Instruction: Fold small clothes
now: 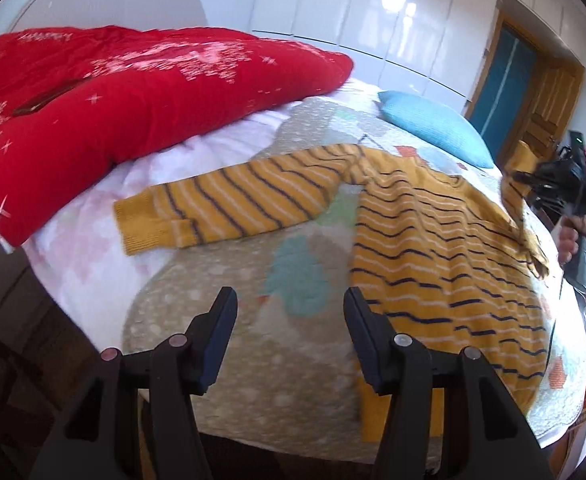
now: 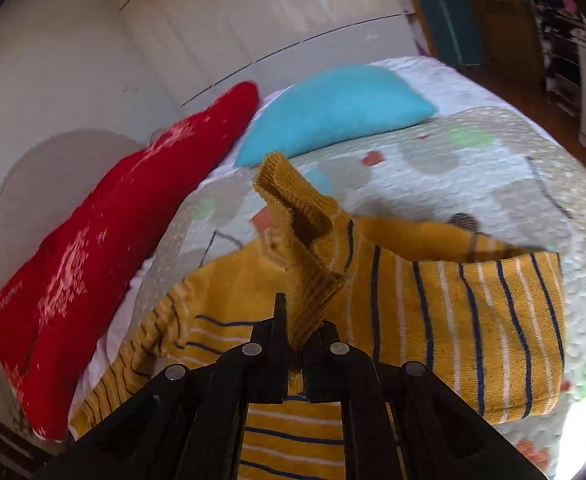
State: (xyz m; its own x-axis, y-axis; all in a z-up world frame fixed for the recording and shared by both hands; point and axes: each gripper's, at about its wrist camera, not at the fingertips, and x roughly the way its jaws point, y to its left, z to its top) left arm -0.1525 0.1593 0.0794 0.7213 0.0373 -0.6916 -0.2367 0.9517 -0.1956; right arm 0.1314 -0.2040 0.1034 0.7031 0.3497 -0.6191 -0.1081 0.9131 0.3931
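A small mustard-yellow sweater [image 1: 433,236] with navy and white stripes lies flat on the patterned bedspread [image 1: 221,312], one sleeve [image 1: 229,208] stretched out to the left. My left gripper [image 1: 289,320] is open and empty, just above the bedspread beside the sweater's left hem. My right gripper [image 2: 299,332] is shut on the ribbed cuff [image 2: 293,216] of the other sleeve and holds it lifted above the sweater's body [image 2: 473,320]. The right gripper also shows in the left wrist view [image 1: 553,184] at the far right with the sleeve hanging from it.
A thick red quilt [image 1: 125,92] with white patterns is piled at the back left of the bed. A light blue pillow [image 1: 433,128] lies behind the sweater. White wardrobe doors [image 1: 373,12] and a wooden door [image 1: 541,92] stand beyond the bed.
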